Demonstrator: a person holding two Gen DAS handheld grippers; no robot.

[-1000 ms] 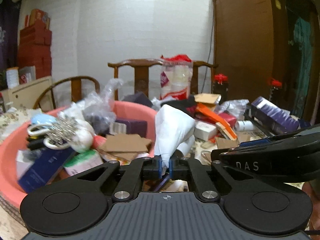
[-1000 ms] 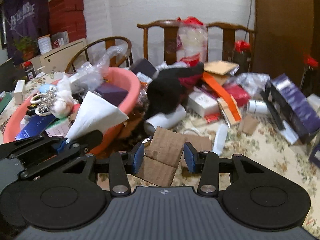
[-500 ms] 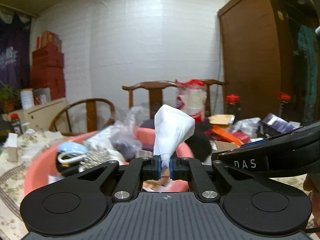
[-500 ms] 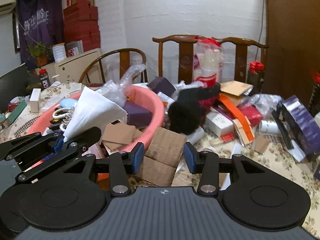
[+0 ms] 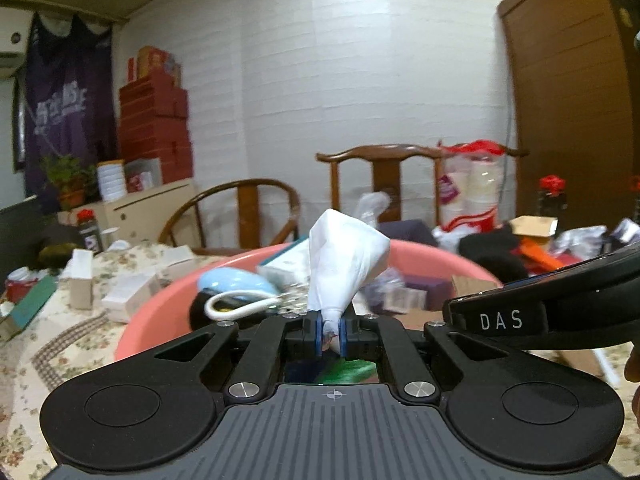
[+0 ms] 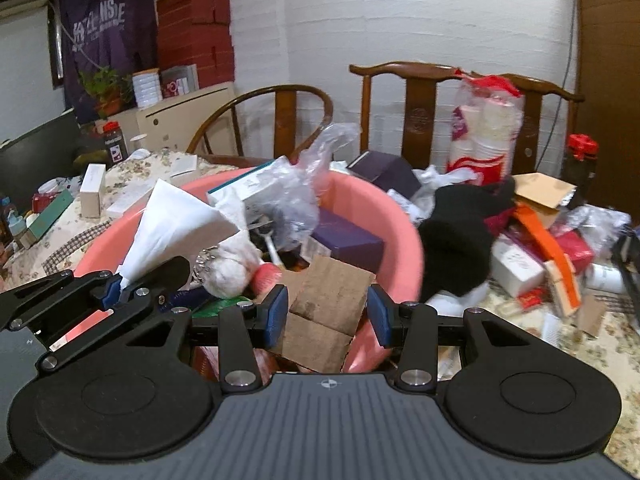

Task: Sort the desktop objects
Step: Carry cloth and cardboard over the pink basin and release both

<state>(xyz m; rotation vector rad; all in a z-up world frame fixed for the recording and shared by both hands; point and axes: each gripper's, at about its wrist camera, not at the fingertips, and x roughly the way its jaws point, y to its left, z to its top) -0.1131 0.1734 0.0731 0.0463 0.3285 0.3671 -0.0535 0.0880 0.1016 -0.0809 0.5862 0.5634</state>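
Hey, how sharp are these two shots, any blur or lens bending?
Left wrist view: pink basin and its contents smeared by motion blur, white tissue fairly crisp, wall lines bowed by fisheye. Right wrist view: sharper overall, black cloth softly blurred, chairs curved near the edges.

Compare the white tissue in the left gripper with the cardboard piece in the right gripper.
The white tissue is soft, crumpled and white; the cardboard piece is stiff, flat and brown. The tissue is pinched at its narrow end by the left gripper; the cardboard sits across the wider right gripper. Both are over the pink basin.
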